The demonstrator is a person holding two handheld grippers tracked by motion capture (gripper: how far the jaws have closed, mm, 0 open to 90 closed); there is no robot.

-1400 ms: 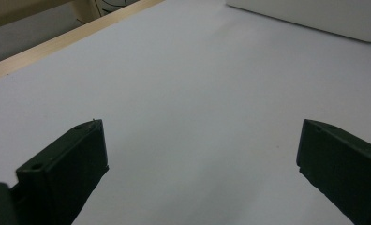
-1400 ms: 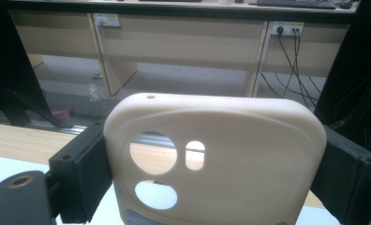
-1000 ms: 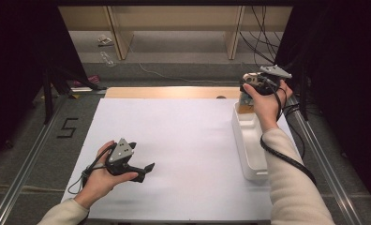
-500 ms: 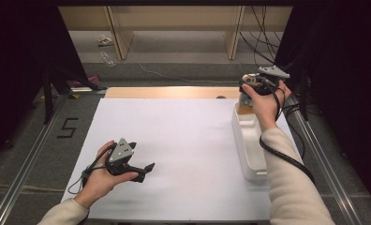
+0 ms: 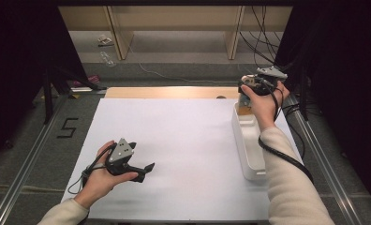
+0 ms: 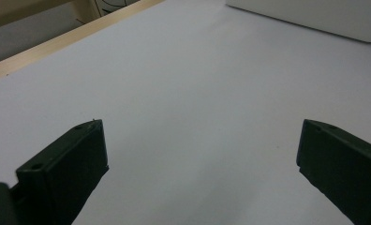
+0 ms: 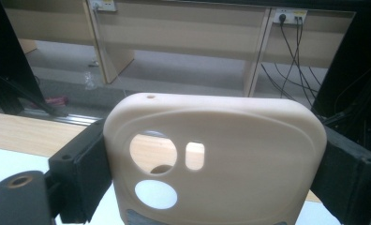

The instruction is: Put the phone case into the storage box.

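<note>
Right gripper view: the right claw (image 7: 211, 173) clamps a beige phone case (image 7: 216, 159) by its edges, upright above the white tray (image 5: 249, 145), likely for placing. Left claw (image 6: 200, 173) rests spread on the desk (image 5: 183, 136).

Bright even overhead light on the white table (image 5: 183, 136), dark surrounds, soft shadows, mild close-up blur
</note>
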